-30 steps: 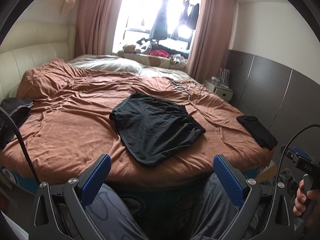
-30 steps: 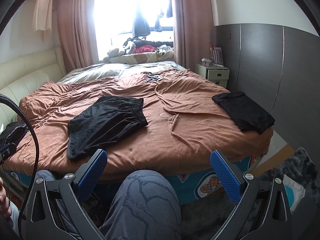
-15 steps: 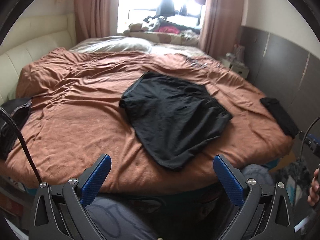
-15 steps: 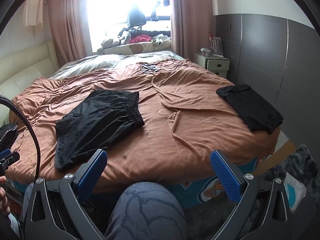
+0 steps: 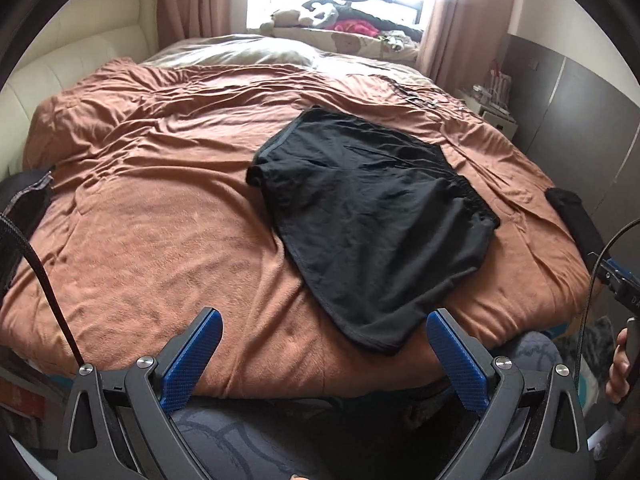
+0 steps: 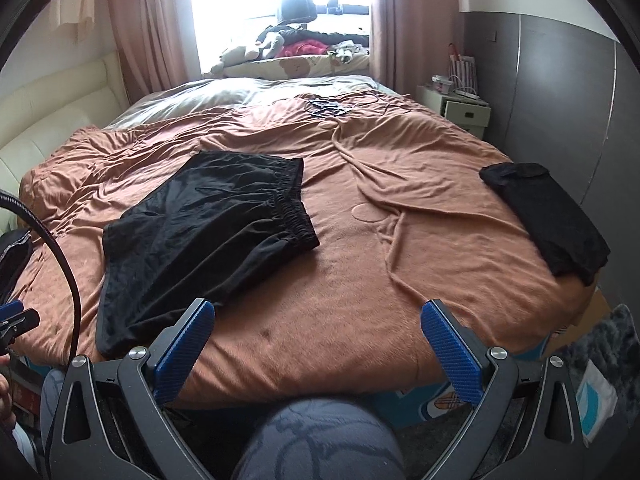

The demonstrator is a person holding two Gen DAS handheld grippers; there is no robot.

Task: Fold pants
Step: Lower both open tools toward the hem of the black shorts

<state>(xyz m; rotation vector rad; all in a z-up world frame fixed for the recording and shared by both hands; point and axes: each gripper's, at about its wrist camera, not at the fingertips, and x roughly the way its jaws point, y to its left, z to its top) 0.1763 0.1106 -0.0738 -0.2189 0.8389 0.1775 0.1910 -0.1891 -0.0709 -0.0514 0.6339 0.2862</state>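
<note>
Bed (image 5: 160, 240) w/ rust-brown cover fills both views. Black pants (image 5: 372, 216) lie spread flat on it, waistband toward 3 o'clock, hem at the near edge; no fold made yet, so the task looks barely begun. Folded black garment (image 6: 548, 216) sits apart at 3 o'clock, prob. done. Left hand-held gripper (image 5: 320, 360) and right hand-held gripper (image 6: 316, 348): jaws wide apart, empty, short of the cloth.

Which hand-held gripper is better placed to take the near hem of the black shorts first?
Probably left: the left hand-held gripper is open with the shorts hem between its fingers; the right hand-held gripper faces mostly bare blanket.
</note>
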